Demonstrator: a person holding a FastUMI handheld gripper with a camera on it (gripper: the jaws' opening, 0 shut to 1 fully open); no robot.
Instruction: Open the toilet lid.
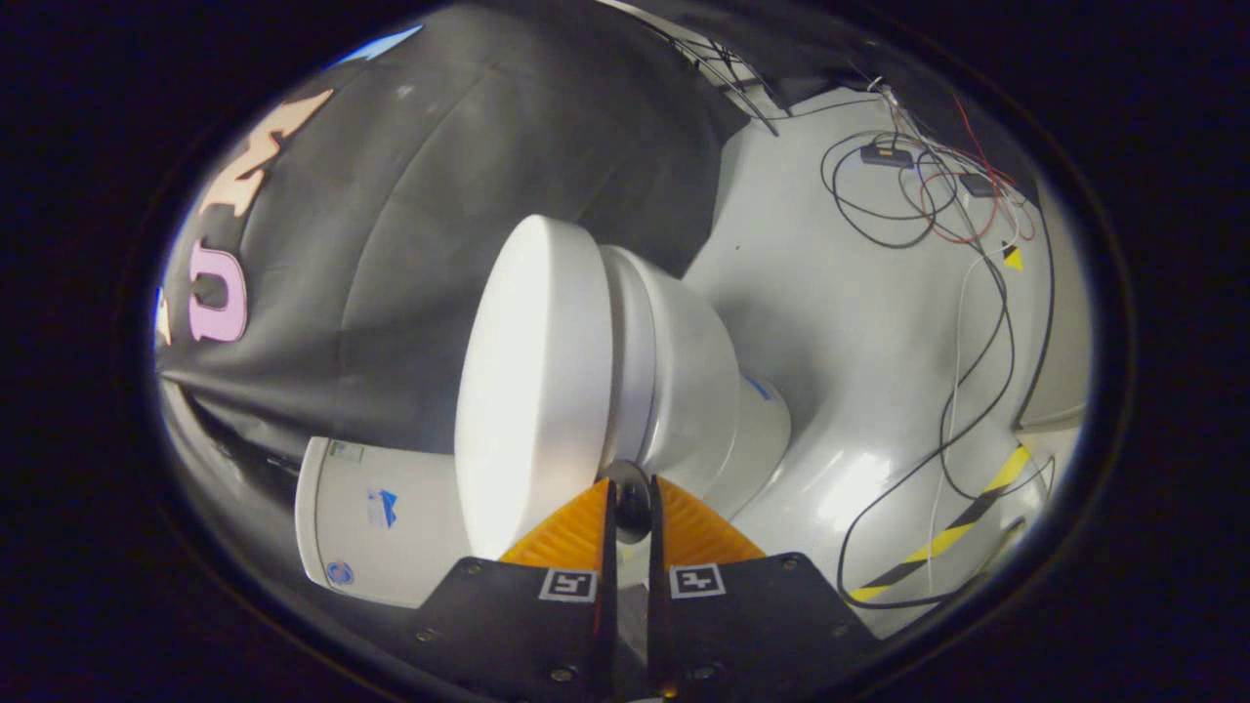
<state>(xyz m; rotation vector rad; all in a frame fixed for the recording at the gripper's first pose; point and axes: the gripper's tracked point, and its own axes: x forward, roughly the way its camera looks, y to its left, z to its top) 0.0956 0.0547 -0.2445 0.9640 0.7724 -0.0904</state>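
Toilet lid [532,381] — smooth, rounded — gripper [630,488] nearly closed at its edge.

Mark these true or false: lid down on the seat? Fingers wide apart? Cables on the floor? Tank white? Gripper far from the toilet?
1. The white oval plastic toilet lid lies down on the seat: true.
2. The gripper has its fingers wide apart: false, they are nearly together.
3. Loose thin cables lie on the grey floor: true.
4. The ceramic tank is white: true.
5. The gripper is far from the toilet: false, its tips sit at the lid's edge.
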